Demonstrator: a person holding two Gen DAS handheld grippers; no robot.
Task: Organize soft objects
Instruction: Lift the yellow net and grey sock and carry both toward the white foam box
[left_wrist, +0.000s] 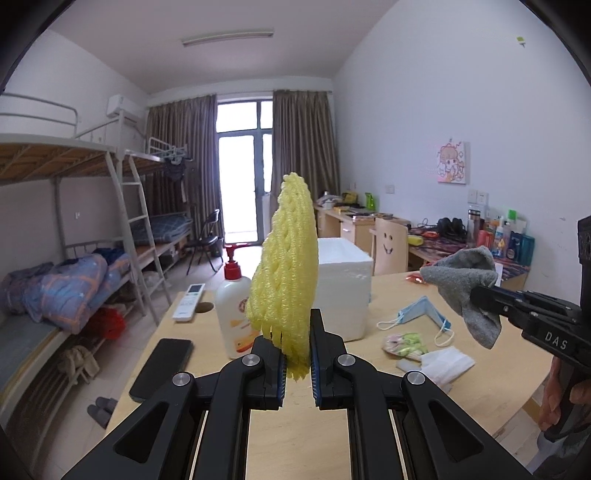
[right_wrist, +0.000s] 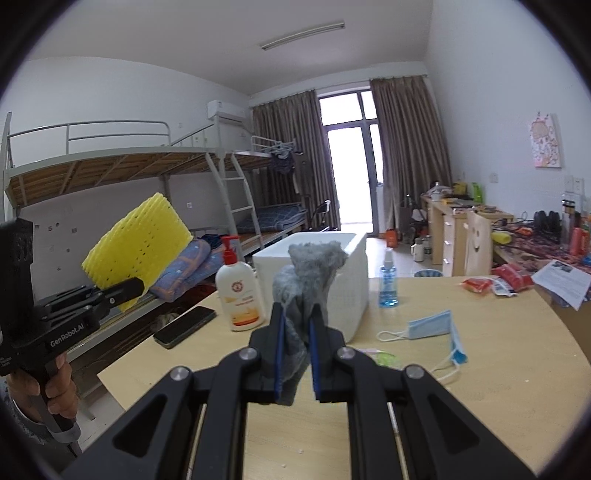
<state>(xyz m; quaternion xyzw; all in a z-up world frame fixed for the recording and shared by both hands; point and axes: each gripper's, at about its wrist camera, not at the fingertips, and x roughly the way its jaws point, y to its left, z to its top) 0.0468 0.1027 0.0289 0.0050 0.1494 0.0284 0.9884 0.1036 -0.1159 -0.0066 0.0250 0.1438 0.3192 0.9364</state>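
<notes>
My left gripper (left_wrist: 297, 328) is shut on a yellow foam net sleeve (left_wrist: 286, 258), held upright above the wooden table (left_wrist: 295, 435); it also shows in the right wrist view (right_wrist: 138, 245) at the left. My right gripper (right_wrist: 295, 317) is shut on a grey sock (right_wrist: 308, 273), held above the table; it also shows in the left wrist view (left_wrist: 467, 282) at the right. A white foam box (left_wrist: 341, 284) stands on the table behind both held things, open-topped in the right wrist view (right_wrist: 325, 273).
On the table: a lotion pump bottle (left_wrist: 234, 306), a black phone (left_wrist: 162, 365), a remote (left_wrist: 189, 301), a blue face mask (left_wrist: 417, 317), a small floral pouch (left_wrist: 404, 345), white tissues (left_wrist: 439, 363), a blue spray bottle (right_wrist: 388, 277). Bunk beds stand left, desks right.
</notes>
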